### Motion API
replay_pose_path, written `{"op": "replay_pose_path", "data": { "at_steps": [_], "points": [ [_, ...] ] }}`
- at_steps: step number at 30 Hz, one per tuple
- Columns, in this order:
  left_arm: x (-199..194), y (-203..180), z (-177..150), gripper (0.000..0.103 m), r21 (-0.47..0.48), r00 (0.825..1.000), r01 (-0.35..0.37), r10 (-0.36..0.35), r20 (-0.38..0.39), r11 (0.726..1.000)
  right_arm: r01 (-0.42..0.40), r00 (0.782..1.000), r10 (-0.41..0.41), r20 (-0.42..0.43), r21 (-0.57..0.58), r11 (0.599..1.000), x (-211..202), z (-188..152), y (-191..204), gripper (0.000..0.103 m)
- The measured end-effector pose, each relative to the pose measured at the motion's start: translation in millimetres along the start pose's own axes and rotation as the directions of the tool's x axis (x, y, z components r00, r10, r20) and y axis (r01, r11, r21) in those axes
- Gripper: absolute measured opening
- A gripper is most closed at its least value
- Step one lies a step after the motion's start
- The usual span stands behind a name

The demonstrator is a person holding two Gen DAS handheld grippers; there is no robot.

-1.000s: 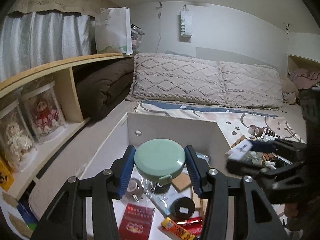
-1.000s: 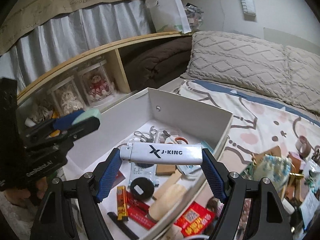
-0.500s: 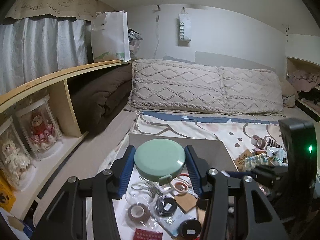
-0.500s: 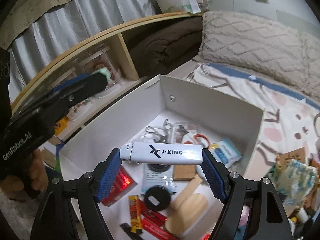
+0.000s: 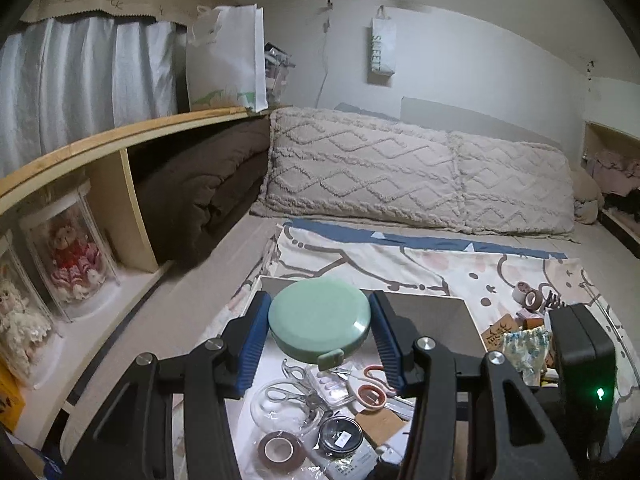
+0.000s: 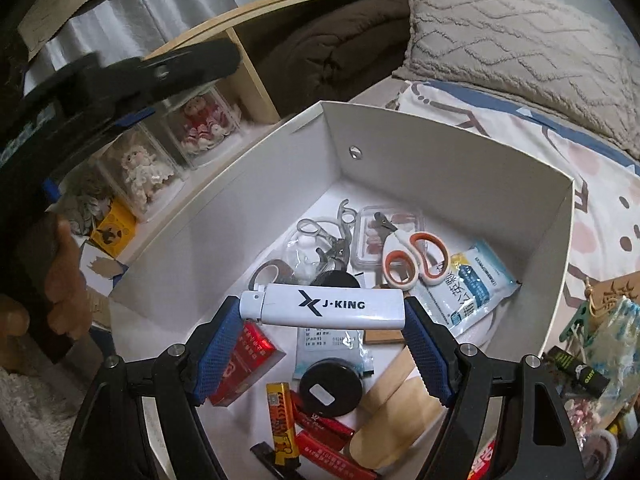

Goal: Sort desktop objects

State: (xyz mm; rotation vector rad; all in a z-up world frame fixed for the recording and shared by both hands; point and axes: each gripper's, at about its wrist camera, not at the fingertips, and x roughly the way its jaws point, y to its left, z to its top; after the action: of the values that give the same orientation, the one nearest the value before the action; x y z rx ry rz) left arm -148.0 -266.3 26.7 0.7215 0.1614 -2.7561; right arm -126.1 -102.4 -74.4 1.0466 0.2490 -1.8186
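Two tongs over one white box [image 6: 448, 168] that sits on a bed.

Left side, shelf [image 5: 120, 136]: two dolls in clear cases, a folded brown blanket [image 5: 200, 192], a white bag [image 5: 228, 60] on top.

Left tongs [image 5: 320, 330]: blue pads clamped on a round mint-green case [image 5: 318, 320], flat side up, held above the box's near end. In the right wrist view these tongs show only as a blurred dark arm at upper left, with the person's hand [image 6: 60, 276] below.

Right tongs [image 6: 322, 330]: jaws wide, pads pressing both ends of a white lighter [image 6: 324, 306] marked J-KING, held crosswise above the box interior.

Box contents, left to right: red packet [image 6: 248, 356], tape roll [image 6: 268, 274], yellow lighter [image 6: 280, 420], black round tin [image 6: 330, 386], metal clippers, orange-handled scissors [image 6: 416, 258], blue-and-white sachet [image 6: 476, 280].

Right of the box, on the patterned bedsheet [image 5: 400, 260]: tape rolls [image 5: 528, 296] and small loose items, too jumbled to list. Beige pillows [image 5: 420, 172] lie behind.
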Motion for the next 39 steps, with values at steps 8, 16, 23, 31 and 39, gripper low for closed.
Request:
{"op": "replay_pose_path", "data": {
  "at_steps": [8,16,23,31,39],
  "points": [
    [11,-6,-3,0.050,0.013,0.999,0.019,-0.018,-0.051,1.000,0.040,0.998,-0.041,-0.045,-0.020,0.999,8,0,3,0.080],
    [9,1,-11,0.050,0.017,0.995,0.028,-0.026,-0.094,0.999,0.025,0.998,-0.026,-0.054,-0.019,1.000,10,1,2,0.080],
    [14,0,-10,0.050,0.031,0.993,0.029,-0.025,-0.114,0.999,0.010,0.998,-0.011,-0.060,-0.026,1.000,12,0,3,0.084],
    [22,4,-12,0.050,0.016,0.988,0.039,-0.036,-0.152,0.999,-0.010,0.999,0.009,-0.049,-0.032,0.999,10,-1,2,0.085],
    [46,-6,2,0.050,0.038,0.970,0.065,-0.054,-0.239,0.997,-0.024,0.999,0.023,-0.034,-0.029,0.999,8,-1,1,0.085]
  ]
}}
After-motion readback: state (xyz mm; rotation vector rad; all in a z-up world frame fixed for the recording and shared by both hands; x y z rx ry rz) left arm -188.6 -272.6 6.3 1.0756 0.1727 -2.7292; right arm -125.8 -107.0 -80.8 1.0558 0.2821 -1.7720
